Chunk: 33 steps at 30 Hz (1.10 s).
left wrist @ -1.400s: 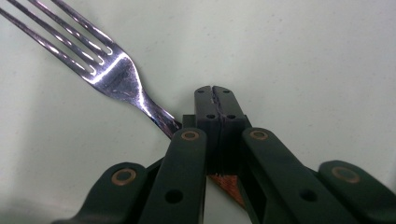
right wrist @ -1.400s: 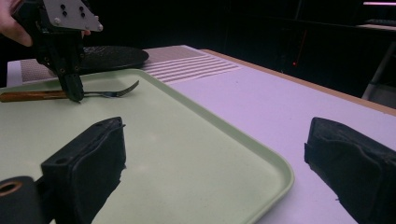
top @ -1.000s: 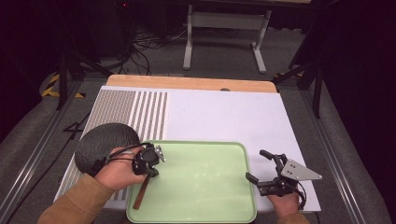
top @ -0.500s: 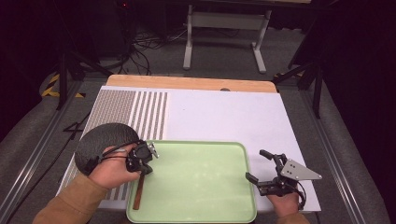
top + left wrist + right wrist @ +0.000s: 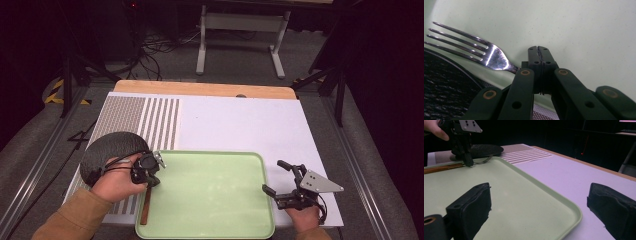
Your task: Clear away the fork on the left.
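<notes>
At the far left of the high view we see a dark round plate (image 5: 112,152) lying on the striped part of the white table cover (image 5: 240,120). Just beside it, on its right, our left hand (image 5: 117,180) holds the left gripper (image 5: 150,167) at the left rim of the green tray (image 5: 210,200). In the left gripper view, its jaws are pressed together on the neck of a fork (image 5: 492,56), just behind the tines. The fork has a brown wooden handle, which in the high view runs back along the tray's left edge toward us. Its tines point away from the jaws, over the tray rim and next to the plate's edge; whether they touch either we cannot tell. The right gripper view shows the same thing from across the tray: the left gripper (image 5: 465,151) points down at the tray's far rim, with the handle stretching out to one side and the tines to the other, in front of the plate (image 5: 484,149).

Moving right, the tray's floor is bare.

At the right, our right hand (image 5: 302,217) holds the right gripper (image 5: 280,180) just off the tray's right edge, over the white cover. Its jaws stand wide apart with nothing between them, one over the tray's corner and one over the cover.
</notes>
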### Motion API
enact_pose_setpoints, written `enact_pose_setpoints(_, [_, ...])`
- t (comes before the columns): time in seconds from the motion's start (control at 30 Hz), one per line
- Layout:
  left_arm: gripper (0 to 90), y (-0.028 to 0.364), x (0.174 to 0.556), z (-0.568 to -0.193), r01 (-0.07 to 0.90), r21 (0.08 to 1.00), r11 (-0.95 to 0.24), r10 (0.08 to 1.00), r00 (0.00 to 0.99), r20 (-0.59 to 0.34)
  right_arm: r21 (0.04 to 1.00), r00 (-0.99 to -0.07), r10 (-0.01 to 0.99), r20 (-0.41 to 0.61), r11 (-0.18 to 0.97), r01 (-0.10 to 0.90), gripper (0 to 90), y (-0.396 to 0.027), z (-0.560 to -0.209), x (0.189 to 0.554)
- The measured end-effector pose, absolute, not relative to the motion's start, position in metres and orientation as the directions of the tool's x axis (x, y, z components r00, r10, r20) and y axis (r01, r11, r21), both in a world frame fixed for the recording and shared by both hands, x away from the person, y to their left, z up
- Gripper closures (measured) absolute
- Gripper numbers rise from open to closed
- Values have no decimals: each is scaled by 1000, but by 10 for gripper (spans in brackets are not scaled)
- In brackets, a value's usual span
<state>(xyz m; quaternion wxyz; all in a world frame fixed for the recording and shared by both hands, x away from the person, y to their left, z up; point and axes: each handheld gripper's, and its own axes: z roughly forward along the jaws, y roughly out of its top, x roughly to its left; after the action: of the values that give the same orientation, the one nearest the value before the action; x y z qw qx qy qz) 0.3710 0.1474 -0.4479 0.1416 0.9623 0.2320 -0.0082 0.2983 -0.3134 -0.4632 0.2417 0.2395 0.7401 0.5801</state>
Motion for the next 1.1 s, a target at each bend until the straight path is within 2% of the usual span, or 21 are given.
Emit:
enact_pose_setpoints(0.13, [771, 146, 367, -442, 434, 315, -844, 432, 898, -82, 974, -769, 633, -84, 214, 70, 58, -313, -463, 299])
enact_pose_setpoints(0.2, [681, 146, 365, -439, 411, 378, -829, 416, 906, -73, 974, -770, 632, -84, 215, 70, 58, -313, -463, 300])
enact_pose_setpoints(0.33, [433, 148, 361, -432, 360, 495, -791, 387, 921, -51, 975, -770, 632, -88, 214, 64, 59, -313, -463, 300])
enact_pose_setpoints(0.47, [280, 154, 359, -429, 341, 612, -714, 396, 917, -49, 976, -772, 631, -79, 205, 67, 56, -314, -462, 301])
enact_pose_setpoints(0.53, [248, 159, 359, -428, 312, 653, -690, 396, 918, -21, 977, -773, 629, -80, 203, 65, 56, -314, -462, 302])
enact_pose_setpoints(0.6, [213, 163, 358, -430, 361, 660, -659, 429, 901, -65, 977, -774, 628, -81, 203, 62, 55, -313, -461, 302])
enact_pose_setpoints(0.67, [177, 165, 358, -431, 360, 684, -635, 432, 899, -72, 977, -774, 628, -79, 202, 64, 55, -313, -461, 303])
enact_pose_setpoints(0.73, [146, 172, 356, -433, 320, 757, -570, 437, 898, -51, 977, -778, 623, -83, 204, 59, 55, -312, -461, 303])
enact_pose_setpoints(0.93, [91, 178, 347, -443, 227, 861, -455, 424, 906, -15, 977, -779, 621, -82, 205, 61, 54, -312, -461, 304])
enact_pose_setpoints(1.1, [58, 181, 339, -458, 195, 907, -374, 455, 891, -3, 977, -780, 620, -81, 205, 62, 54, -311, -461, 304])
